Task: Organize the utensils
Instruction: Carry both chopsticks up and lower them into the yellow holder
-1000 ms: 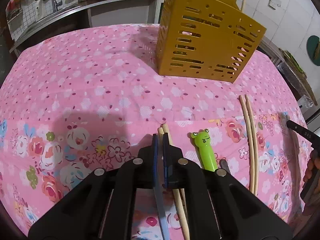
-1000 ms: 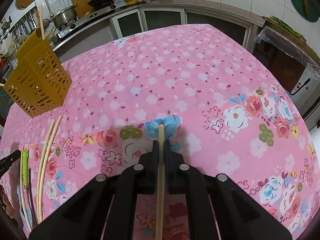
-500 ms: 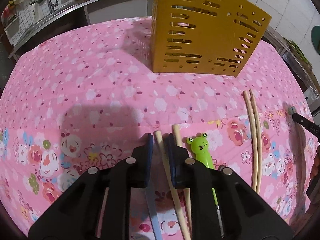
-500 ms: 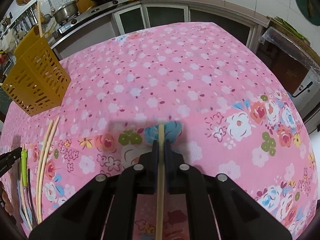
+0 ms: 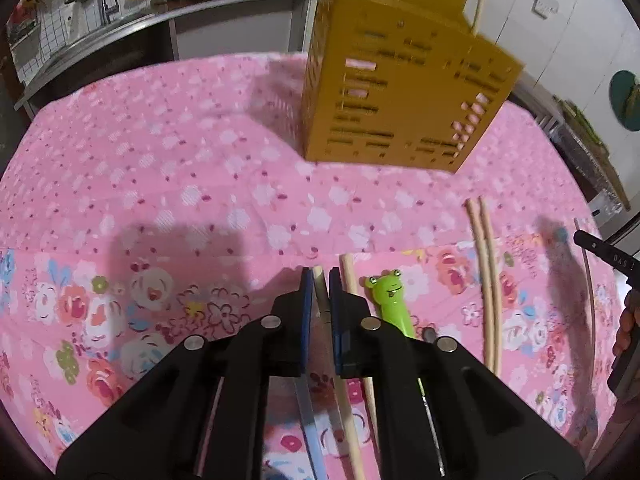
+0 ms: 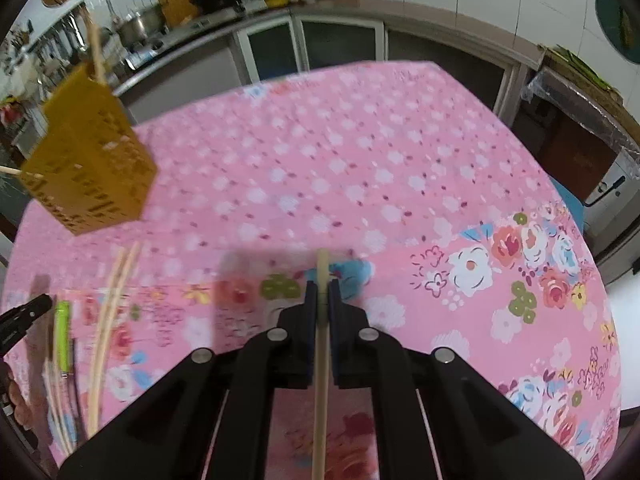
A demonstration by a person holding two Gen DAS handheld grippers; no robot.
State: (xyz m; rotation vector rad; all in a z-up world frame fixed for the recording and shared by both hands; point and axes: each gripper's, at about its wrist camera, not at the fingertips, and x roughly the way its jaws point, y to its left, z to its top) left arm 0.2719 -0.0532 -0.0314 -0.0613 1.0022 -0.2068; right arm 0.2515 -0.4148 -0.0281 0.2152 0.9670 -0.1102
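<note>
My left gripper [image 5: 319,280] is low over the pink floral tablecloth [image 5: 180,200]. Its jaws are closing on the tip of a pale wooden chopstick [image 5: 319,286] that lies between the blue pads. A second chopstick [image 5: 349,276] and a green frog-handled utensil [image 5: 390,300] lie just to its right. A pair of chopsticks [image 5: 486,272] lies further right. My right gripper [image 6: 322,292] is shut on another chopstick [image 6: 323,268], held a little above the cloth. The yellow slotted holder [image 5: 400,100] stands at the back with sticks in it.
In the right wrist view the holder [image 6: 88,176] stands far left, with the chopstick pair [image 6: 116,292] and the green utensil [image 6: 63,332] in front of it. Kitchen counters and cabinets ring the table. A thin dark stick [image 5: 588,280] lies near the right edge.
The left gripper's jaws opened around a chopstick, then narrowed onto it, and the holder looms closer. The right gripper has risen slightly with its chopstick.
</note>
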